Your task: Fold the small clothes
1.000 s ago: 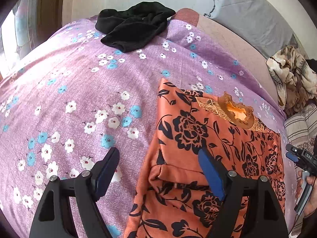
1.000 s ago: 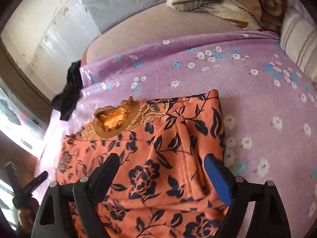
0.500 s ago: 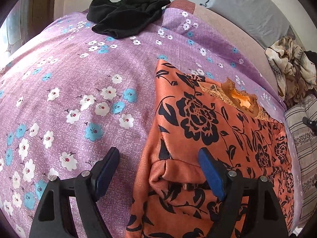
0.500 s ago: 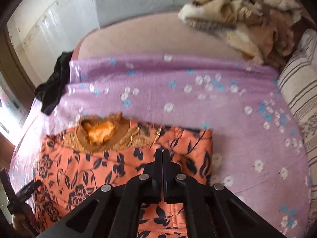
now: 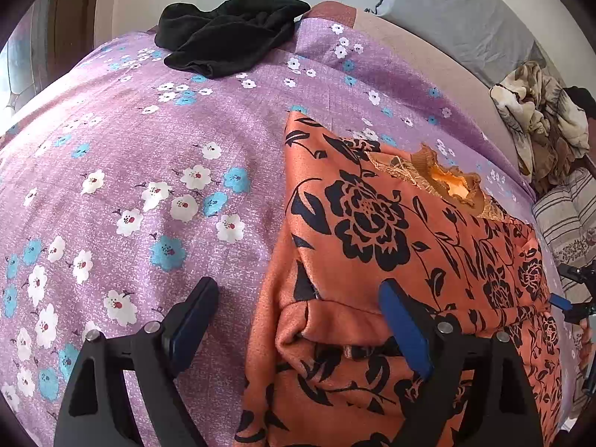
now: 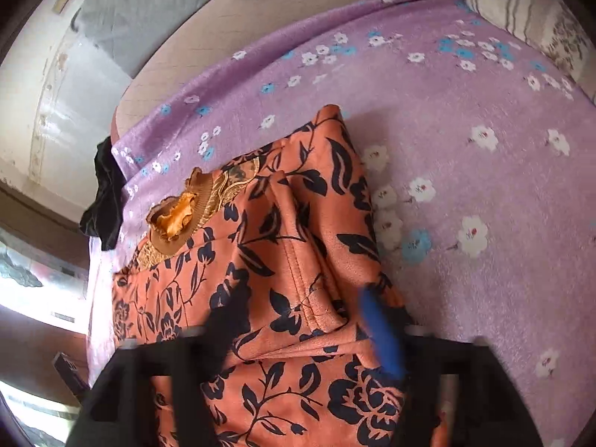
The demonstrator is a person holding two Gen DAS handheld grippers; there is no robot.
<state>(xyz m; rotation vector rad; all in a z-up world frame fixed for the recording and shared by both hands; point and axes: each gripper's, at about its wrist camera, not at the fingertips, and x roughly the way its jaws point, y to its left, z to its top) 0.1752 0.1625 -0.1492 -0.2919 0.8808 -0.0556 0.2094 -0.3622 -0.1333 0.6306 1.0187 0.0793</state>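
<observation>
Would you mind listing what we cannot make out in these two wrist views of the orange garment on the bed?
- Orange floral garment: its lower part is cut off by the bottom edge and covered by the gripper in both views.
- Right gripper: motion-blurred in the right wrist view, jaws having just opened; contact with the cloth is unclear.
- Left gripper: open astride the garment's folded edge; contact with the fabric is unclear.
- Black garment: bunched, type unreadable.

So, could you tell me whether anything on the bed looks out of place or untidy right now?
A black garment lies crumpled in a heap at the far edge of the purple floral sheet, unfolded. The orange floral top lies mostly flat, but its folded-in sleeve is bunched near the hem. Nothing looks damaged.
</observation>
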